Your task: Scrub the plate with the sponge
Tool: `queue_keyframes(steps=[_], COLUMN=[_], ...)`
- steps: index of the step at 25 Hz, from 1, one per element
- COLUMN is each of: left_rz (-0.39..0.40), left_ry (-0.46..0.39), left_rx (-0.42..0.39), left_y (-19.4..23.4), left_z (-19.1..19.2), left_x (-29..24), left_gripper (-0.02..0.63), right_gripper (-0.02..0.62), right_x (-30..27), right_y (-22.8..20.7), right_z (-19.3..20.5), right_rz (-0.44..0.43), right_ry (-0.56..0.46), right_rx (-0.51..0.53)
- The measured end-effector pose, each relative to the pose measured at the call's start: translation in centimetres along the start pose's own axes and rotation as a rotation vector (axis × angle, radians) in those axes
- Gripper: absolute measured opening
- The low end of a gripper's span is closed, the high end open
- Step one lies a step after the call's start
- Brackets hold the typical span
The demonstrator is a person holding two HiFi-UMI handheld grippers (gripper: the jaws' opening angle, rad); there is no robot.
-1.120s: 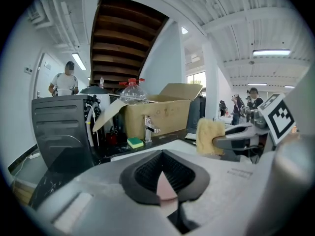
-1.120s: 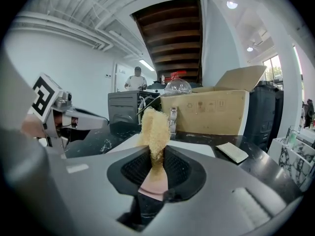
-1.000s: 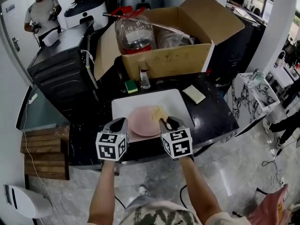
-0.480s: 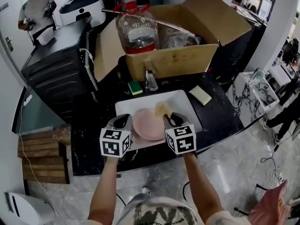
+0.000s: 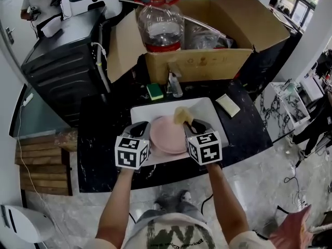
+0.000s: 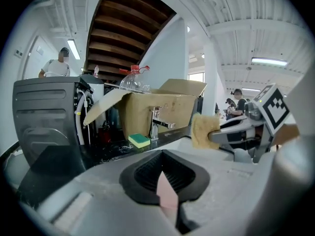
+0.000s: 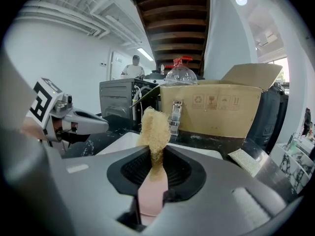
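A pink plate (image 5: 167, 135) lies on a white tray (image 5: 207, 108) on the dark counter. My left gripper (image 5: 145, 132) is shut on the plate's left rim; the left gripper view shows a pink sliver of the plate (image 6: 166, 193) between its jaws. At the plate's far right edge, my right gripper (image 5: 188, 124) is shut on a ragged yellow sponge (image 5: 181, 115). In the right gripper view the sponge (image 7: 154, 127) sticks up out of the jaws, with the pink plate (image 7: 150, 195) showing below it. From the left gripper's side, the sponge (image 6: 202, 130) hangs just above the tray.
A green and yellow sponge (image 5: 154, 91) and a small tap (image 5: 175, 84) stand behind the tray. A flat pale pad (image 5: 228, 105) lies to the right. An open cardboard box (image 5: 207, 61) with a big water bottle (image 5: 161, 22) blocks the back. A black appliance (image 5: 62, 61) stands at the left.
Both grippers keep their holds. The sponge has shifted slightly toward the plate's far right rim, and the head view has tilted so the scene sits lower in the frame.
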State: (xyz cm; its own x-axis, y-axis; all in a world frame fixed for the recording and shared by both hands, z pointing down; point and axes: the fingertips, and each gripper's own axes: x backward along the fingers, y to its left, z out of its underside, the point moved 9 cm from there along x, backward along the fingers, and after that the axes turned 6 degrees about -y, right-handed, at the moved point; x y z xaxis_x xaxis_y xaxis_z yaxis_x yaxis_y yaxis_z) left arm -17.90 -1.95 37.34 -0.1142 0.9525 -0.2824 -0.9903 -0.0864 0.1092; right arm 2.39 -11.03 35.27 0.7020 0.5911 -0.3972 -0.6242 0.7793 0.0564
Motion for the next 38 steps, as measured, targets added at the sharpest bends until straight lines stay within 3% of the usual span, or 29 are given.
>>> queue_keyframes(steps=[18, 38], left_rz=[-0.150, -0.230], left_ry=[0.063, 0.098], left_rx=[0.010, 0.010], left_y=[0.8, 1.6], left_z=[1.3, 3.7], left_x=[-4.4, -4.4], left_gripper=[0.005, 0.005], right_gripper=[0.067, 0.067], right_x=[-7.1, -13.7], right_y=[-5.0, -2.4], right_z=[0.5, 3.6], right_rz=[-0.223, -0.461], right_ry=[0.099, 0.263], right_rx=[0.102, 0.155])
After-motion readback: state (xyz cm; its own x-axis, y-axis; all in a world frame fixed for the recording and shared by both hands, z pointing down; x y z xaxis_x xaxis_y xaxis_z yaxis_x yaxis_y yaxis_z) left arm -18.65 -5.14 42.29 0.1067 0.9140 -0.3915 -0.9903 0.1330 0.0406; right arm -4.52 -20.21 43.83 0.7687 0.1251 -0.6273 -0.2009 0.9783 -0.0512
